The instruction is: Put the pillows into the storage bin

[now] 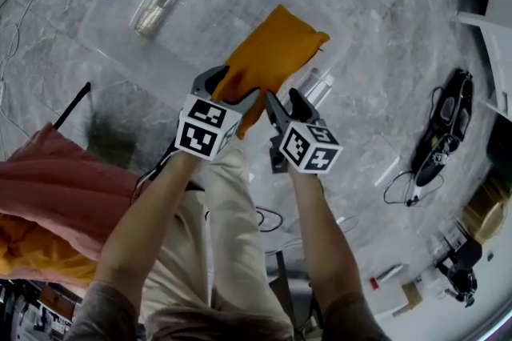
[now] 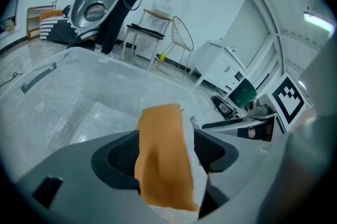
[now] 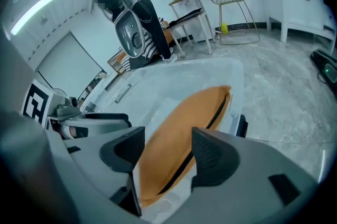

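Item: orange pillow (image 1: 272, 51) – soft, light, stuffed; the fabric should not slip. It looks likely to sag and fold unless it is taken by an edge or corner with a deep bite, one claw to each side. Outside the storage bin (image 1: 192, 27), off its near-left corner, lies a heap of pillows (image 1: 64, 187), pink over orange, not yet stowed. Left gripper (image 2: 163, 152): above the bin's near wall, jaws wide and closed on the pillow's lower end, seen edge-on between the pads. The pillow itself hangs over the bin's right half, clear of the floor of it, rising away from both claws. Right gripper (image 3: 163, 152): just beside the left – jaws wide, the pillow's zipped edge filling the gap between them, apparently pinched.
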Demonstrator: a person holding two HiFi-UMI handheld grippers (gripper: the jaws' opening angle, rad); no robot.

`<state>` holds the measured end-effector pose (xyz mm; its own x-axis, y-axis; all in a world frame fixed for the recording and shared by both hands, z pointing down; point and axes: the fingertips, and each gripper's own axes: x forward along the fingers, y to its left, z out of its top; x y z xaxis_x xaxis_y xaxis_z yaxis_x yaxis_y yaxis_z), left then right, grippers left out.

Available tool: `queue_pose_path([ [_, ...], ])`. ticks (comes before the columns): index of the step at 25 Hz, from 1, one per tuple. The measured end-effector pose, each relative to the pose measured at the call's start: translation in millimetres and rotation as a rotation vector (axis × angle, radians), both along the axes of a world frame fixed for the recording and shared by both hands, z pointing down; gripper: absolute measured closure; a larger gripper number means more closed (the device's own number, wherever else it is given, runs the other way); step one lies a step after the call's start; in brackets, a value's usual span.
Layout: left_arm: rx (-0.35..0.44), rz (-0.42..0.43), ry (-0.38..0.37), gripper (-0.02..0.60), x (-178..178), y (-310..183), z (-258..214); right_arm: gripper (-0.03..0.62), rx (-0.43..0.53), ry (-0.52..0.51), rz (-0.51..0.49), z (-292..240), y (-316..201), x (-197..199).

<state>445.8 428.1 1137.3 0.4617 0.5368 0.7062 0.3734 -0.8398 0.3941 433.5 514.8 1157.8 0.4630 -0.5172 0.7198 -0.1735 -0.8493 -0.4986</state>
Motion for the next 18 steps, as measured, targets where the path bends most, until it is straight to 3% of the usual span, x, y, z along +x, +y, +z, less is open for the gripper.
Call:
queue_pose_path([
  [5,-0.021,0.005,-0.026,0.262,-11,4,9,0.322,0.011,0.001,0.002,3,-6,-4],
  [10,-0.019,-0.003,-0.008,0.262,-16,0,-12,0.322,0.02,0.025,-0.015,-21,-11,-7],
  [18,-0.026,-0.053,0.075,0.262,-18,-29,-134,0.328,0.058,0.117,-0.064,-142,-33,-9],
])
